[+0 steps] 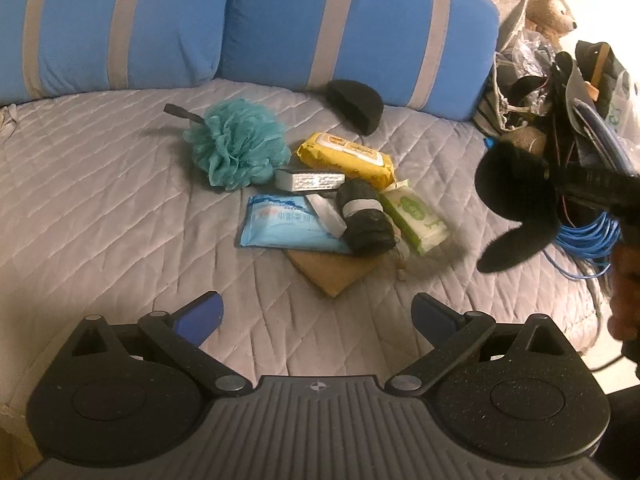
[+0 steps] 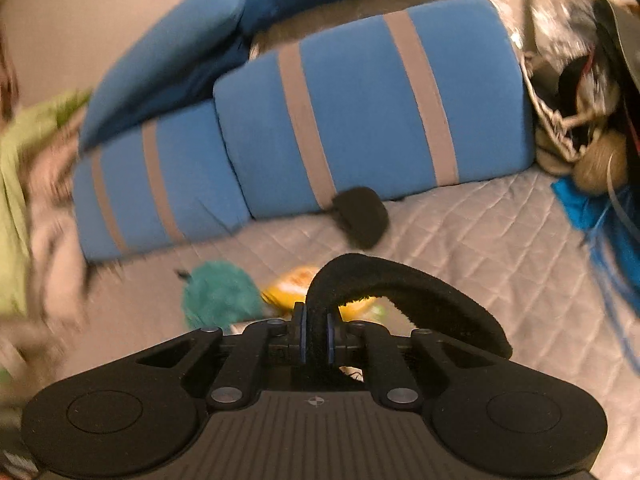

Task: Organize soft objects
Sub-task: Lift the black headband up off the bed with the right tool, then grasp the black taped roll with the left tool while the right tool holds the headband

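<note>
A pile of soft items lies on the grey quilted cover (image 1: 100, 200): a teal bath pouf (image 1: 238, 144), a yellow wipes pack (image 1: 346, 158), a blue wipes pack (image 1: 280, 222), a black roll (image 1: 364, 220), a green tissue pack (image 1: 416, 216) and a brown sponge (image 1: 332, 270). My left gripper (image 1: 318, 312) hovers open just in front of the pile, nothing between its fingers. My right gripper (image 2: 316, 336) is shut on a curved black foam pad (image 2: 400, 284), held in the air right of the pile (image 1: 516, 216). A second black half-round pad (image 2: 360, 216) leans on the cushion.
Blue cushions with grey stripes (image 1: 348, 28) line the back. At the right edge sit a teddy bear (image 1: 550, 8), a heap of bags and clutter (image 1: 532, 80) and a coil of blue cable (image 1: 588, 236). A green cloth (image 2: 20, 160) shows at far left, blurred.
</note>
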The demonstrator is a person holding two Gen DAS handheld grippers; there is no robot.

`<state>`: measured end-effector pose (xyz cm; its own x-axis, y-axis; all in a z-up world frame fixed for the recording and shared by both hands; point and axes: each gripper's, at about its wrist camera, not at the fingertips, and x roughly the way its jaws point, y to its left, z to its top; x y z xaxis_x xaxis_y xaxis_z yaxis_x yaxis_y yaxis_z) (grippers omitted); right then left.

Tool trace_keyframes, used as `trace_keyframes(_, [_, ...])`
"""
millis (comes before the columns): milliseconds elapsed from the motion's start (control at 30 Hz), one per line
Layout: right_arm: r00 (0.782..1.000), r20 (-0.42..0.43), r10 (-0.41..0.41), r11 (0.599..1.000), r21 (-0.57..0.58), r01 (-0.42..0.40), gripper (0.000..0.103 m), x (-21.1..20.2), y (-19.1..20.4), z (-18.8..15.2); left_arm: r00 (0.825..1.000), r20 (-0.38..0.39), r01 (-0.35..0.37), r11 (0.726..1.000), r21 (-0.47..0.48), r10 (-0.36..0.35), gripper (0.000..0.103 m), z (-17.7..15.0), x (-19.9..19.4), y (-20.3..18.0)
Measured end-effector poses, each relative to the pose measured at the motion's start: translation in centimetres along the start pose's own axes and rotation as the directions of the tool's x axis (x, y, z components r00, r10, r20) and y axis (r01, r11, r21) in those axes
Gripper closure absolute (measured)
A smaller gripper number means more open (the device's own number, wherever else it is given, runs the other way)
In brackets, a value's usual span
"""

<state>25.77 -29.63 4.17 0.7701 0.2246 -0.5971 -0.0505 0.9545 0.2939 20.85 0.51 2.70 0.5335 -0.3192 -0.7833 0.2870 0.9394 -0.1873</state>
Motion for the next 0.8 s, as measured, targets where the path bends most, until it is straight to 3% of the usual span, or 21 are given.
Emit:
trace_keyframes(100, [0.996,-0.038,-0.077,0.99,-0.122,0.072,0.092,-0.1,1.0,-0.9,1.0,0.007,-0.01,1.0,0.004,0.01,0.0,0.1,0.1,-0.1])
trace_keyframes(233, [0.987,-0.101,-0.127,0.976,-0.19,0.106,0.092,0.2,1.6,-2.0,1.0,0.019,-0.015,1.0,-0.002,0.015,0.0,0.5,0.2,0.2])
trace_keyframes(433, [0.981,-0.138,-0.139,0.969,-0.223,0.106,0.092,-0.9,2.1,-3.2,0.998,0.059,-0.02,1.0,-0.01,0.02,0.0,1.7,0.4,0.9])
trace_keyframes(700, [0.956,-0.157,-0.248,0.923,-0.337,0.184,0.092,-1.1,3.0,-4.4,0.995,0.095,-0.007,1.0,0.003,0.007,0.0,3.0,2.5,0.8])
trace_keyframes(800, [0.95,-0.221,-0.221,0.934,-0.327,0.141,0.092,-0.1,2.7,-4.9,0.996,0.092,0.02,1.0,0.004,-0.02,0.0,3.1,3.5,0.5])
